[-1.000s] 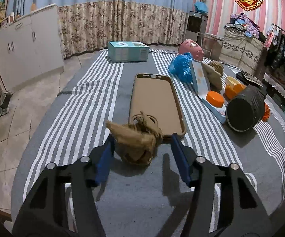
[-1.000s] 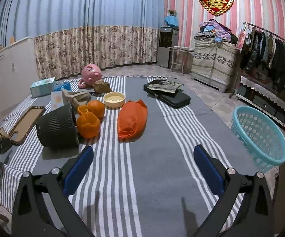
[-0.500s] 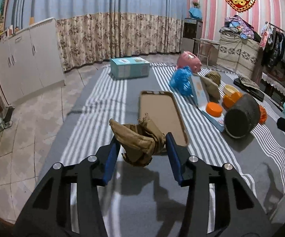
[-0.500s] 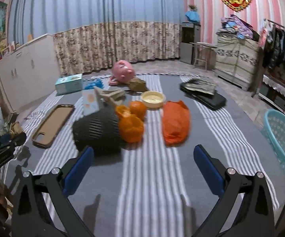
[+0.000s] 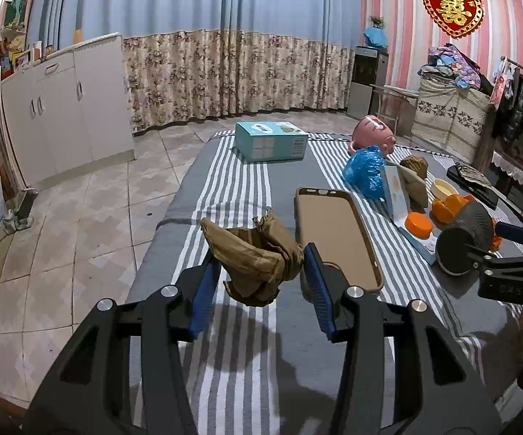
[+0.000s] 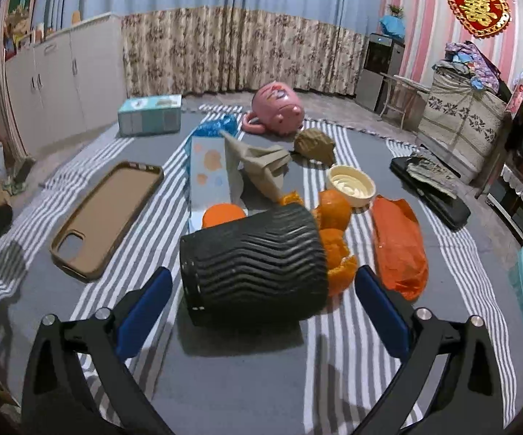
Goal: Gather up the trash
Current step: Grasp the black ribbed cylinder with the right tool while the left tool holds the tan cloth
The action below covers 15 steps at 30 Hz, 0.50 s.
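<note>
Trash: crumpled brown paper wad (image 5: 258, 261), clear of the striped mat (image 5: 225, 188).
Left wrist view: left gripper (image 5: 259, 282) part closed, both blue pads pinching the wad; phone case (image 5: 334, 232) just beyond.
Right wrist view: right gripper (image 6: 261, 308) wide, jaws closing, nothing gripped; black ribbed bin (image 6: 254, 264) lies on its side between the fingers, orange peels (image 6: 334, 239) at its mouth.

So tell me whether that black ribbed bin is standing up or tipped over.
Tipped over. The black ribbed bin lies on its side on the striped mat, orange peels at its far end.
</note>
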{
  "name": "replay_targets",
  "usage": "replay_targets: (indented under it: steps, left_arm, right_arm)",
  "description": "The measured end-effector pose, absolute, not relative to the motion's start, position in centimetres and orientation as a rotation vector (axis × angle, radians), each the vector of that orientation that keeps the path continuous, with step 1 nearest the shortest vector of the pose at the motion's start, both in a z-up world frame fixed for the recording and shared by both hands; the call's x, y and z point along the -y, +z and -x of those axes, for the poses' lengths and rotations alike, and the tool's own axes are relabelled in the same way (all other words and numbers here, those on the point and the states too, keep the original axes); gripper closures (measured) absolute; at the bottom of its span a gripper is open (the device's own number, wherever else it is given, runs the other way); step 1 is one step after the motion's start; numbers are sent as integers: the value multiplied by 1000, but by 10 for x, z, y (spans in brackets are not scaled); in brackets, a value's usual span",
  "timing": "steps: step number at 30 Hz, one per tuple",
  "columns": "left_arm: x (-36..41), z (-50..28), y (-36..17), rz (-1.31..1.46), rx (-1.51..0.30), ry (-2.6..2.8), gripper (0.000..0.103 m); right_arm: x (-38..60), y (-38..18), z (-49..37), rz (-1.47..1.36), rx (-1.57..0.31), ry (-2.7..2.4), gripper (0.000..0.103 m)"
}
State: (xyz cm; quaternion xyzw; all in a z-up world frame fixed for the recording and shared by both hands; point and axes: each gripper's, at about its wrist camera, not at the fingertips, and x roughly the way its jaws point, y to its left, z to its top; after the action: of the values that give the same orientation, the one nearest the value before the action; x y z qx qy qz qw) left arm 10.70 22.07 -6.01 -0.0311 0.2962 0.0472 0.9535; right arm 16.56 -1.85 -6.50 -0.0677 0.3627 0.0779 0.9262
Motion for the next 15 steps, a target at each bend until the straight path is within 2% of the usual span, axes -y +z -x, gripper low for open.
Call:
replay_targets:
  steps: [1, 2, 7, 15]
  left_arm:
    - [-221, -107, -59, 63, -600, 97, 57]
    - [-220, -106, -58, 64, -597, 97, 57]
    - [-217, -107, -49, 73, -579, 100, 57]
    - [-195, -105, -16, 33, -531, 114, 57]
  right_arm:
    - [21, -65, -167, 140, -754, 167, 24]
    - [19, -66, -169, 146, -761, 168, 29]
    - [23, -60, -165, 127, -737, 210, 30]
    - [53, -2, -141, -6, -574, 290, 30]
